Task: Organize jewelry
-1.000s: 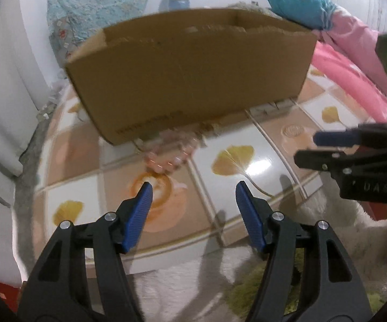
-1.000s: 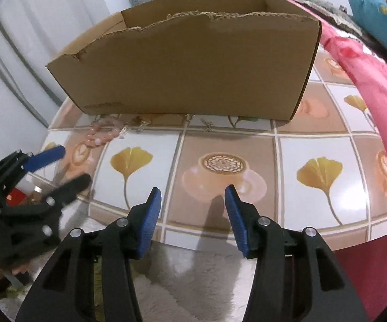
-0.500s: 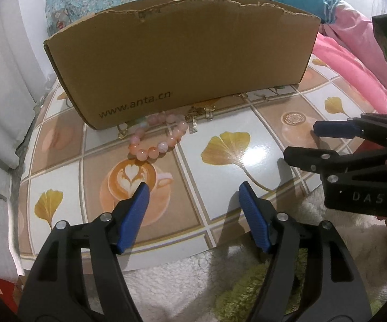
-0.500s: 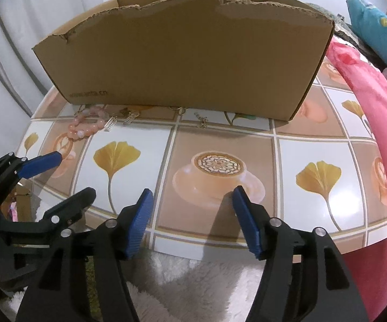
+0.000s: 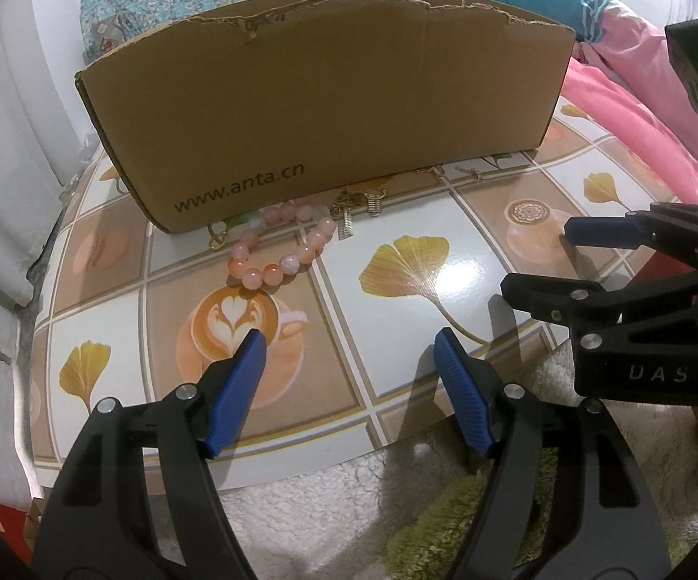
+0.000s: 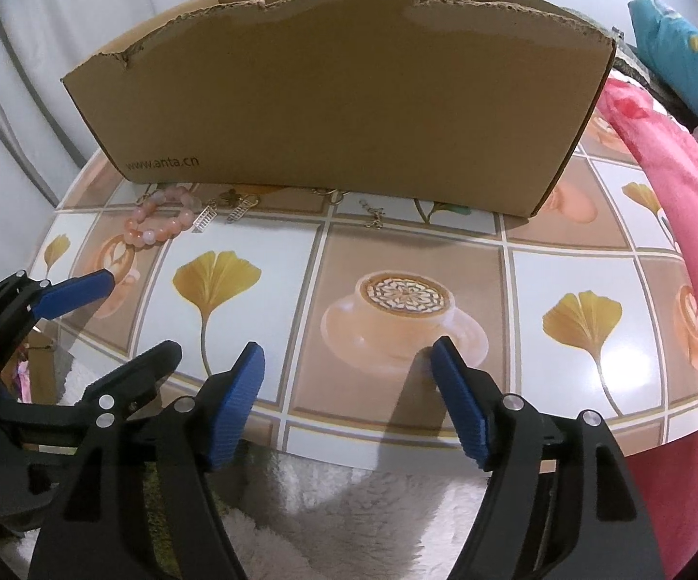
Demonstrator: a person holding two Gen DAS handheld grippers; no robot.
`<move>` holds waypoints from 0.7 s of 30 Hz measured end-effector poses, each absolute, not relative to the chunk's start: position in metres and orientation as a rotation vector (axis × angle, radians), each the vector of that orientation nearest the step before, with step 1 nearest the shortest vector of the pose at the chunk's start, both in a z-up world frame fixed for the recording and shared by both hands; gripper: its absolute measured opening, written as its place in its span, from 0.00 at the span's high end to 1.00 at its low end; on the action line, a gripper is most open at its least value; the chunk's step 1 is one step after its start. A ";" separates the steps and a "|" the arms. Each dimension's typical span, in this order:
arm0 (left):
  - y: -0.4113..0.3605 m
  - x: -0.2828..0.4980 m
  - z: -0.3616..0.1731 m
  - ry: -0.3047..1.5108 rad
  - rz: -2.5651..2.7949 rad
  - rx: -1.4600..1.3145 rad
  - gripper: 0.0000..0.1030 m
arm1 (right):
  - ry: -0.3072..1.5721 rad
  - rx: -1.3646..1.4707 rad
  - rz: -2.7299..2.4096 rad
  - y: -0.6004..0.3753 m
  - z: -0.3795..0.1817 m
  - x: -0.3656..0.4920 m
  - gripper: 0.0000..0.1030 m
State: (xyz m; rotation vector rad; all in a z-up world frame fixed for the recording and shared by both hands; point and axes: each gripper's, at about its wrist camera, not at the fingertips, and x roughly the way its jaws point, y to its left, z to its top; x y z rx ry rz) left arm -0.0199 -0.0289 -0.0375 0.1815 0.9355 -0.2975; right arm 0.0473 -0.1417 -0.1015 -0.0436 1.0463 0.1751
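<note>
While both of our grippers are opening with nothing between the fingers, the pink bead bracelet (image 5: 281,246) lies on the desk (image 5: 397,338), far from us and touching the foot of the cardboard box (image 5: 329,111). Small gold pieces (image 5: 358,215) lie just right of it. We think the beads are light, hard and smooth, so they may slip. Our left gripper (image 5: 349,386) is nearer than our right gripper (image 6: 346,396), and should pinch across one side of the ring, not a single bead.

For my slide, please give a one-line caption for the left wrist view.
Left gripper, fingers opening and empty, faces a bracelet and small charms lying before a box on the table.
</note>
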 end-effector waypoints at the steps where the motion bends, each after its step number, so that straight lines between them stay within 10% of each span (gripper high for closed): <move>1: -0.029 -0.020 -0.037 0.935 -0.298 0.182 0.33 | 1.047 -0.043 0.176 -0.141 -0.102 0.048 0.31; 21: -0.031 -0.022 -0.038 0.936 -0.302 0.187 0.29 | 1.047 -0.029 0.175 -0.143 -0.102 0.049 0.28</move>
